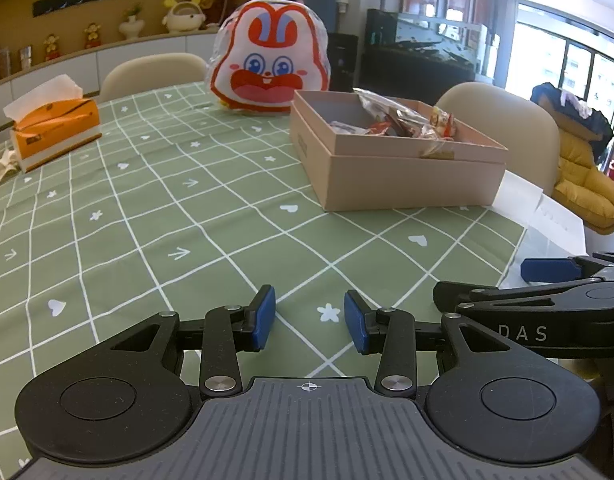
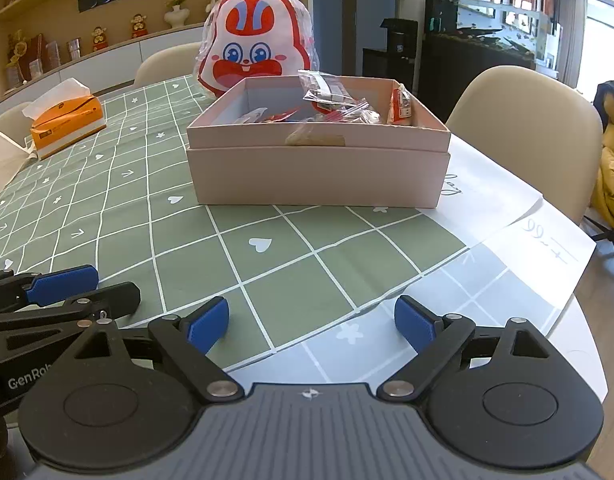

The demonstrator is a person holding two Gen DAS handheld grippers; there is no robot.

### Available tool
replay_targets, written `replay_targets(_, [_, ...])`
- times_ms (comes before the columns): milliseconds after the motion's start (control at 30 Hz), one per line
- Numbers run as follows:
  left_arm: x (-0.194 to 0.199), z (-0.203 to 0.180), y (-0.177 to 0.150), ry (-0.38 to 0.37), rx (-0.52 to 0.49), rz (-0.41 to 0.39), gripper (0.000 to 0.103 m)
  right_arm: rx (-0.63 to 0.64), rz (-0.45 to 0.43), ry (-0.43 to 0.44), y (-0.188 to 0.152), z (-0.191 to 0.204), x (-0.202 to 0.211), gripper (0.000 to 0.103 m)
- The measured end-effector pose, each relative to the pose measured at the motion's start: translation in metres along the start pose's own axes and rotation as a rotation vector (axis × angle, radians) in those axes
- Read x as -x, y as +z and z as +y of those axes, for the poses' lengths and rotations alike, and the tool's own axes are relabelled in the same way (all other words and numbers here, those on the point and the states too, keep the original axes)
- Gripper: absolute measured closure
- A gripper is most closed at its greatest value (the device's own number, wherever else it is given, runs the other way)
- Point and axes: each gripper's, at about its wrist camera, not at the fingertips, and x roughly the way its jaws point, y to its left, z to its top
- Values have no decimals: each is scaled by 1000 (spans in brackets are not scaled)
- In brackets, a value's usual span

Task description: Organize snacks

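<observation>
A pink cardboard box (image 1: 407, 178) (image 2: 319, 176) stands on the green checked tablecloth and holds several wrapped snacks (image 1: 403, 118) (image 2: 335, 106). A rabbit-face snack bag (image 1: 269, 58) (image 2: 255, 46) stands upright behind the box. My left gripper (image 1: 309, 318) is open and empty, low over the cloth, well short of the box. My right gripper (image 2: 311, 326) is open and empty, near the table's front edge, in front of the box. Each gripper shows at the edge of the other's view.
An orange tissue box (image 1: 55, 128) (image 2: 69, 120) sits at the far left of the table. White paper sheets (image 2: 519, 216) lie to the right of the box near the table edge. Beige chairs (image 2: 523, 128) stand around the table.
</observation>
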Motion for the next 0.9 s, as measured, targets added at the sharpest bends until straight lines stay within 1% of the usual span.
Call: replay_targets(900, [1, 0, 0, 4, 5, 0, 60, -2, 0, 3, 0, 1, 0, 11])
